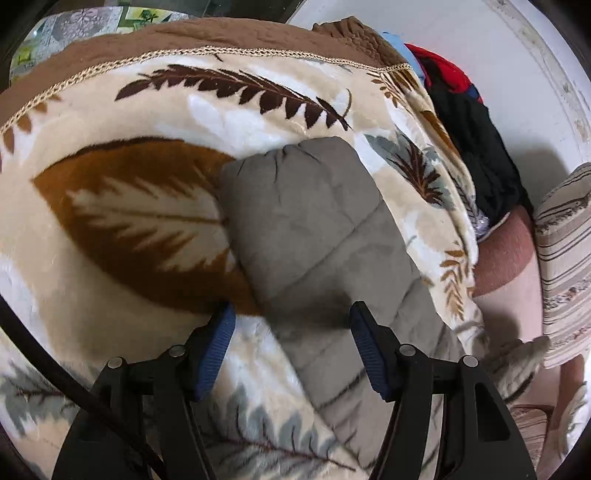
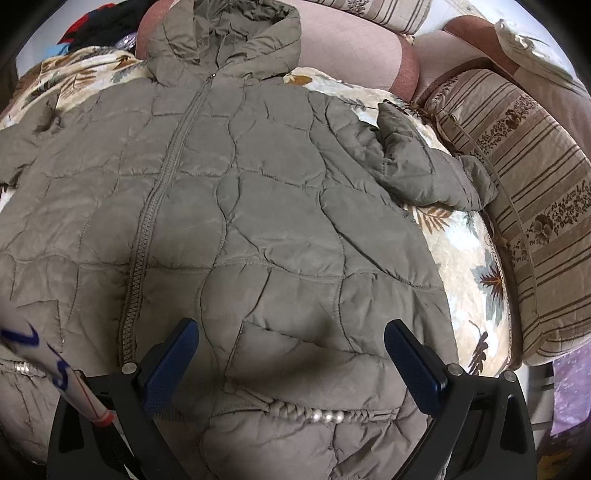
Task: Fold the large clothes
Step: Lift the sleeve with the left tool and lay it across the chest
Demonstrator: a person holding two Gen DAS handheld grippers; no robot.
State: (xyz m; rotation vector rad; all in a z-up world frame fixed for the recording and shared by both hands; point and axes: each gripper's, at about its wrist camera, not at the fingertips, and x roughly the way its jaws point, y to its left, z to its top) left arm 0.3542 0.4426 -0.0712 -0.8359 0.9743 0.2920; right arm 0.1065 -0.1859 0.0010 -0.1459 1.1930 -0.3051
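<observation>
A grey-olive quilted hooded jacket (image 2: 229,206) lies face up, zipped, spread on a leaf-patterned blanket (image 2: 476,266). Its hood (image 2: 236,33) points away and one sleeve (image 2: 424,162) is bent at the right. My right gripper (image 2: 291,347) is open, just above the jacket's lower front near a pocket trimmed with pearls (image 2: 328,415). In the left wrist view the jacket's other sleeve (image 1: 314,229) lies on the blanket (image 1: 110,206). My left gripper (image 1: 291,317) is open, its fingers on either side of the sleeve, holding nothing.
A striped cushion (image 2: 517,206) lies against the blanket's right edge, with pink sofa upholstery (image 2: 351,40) behind the hood. Red and black clothes (image 1: 465,110) are piled beyond the blanket. A white wall (image 1: 480,44) stands behind.
</observation>
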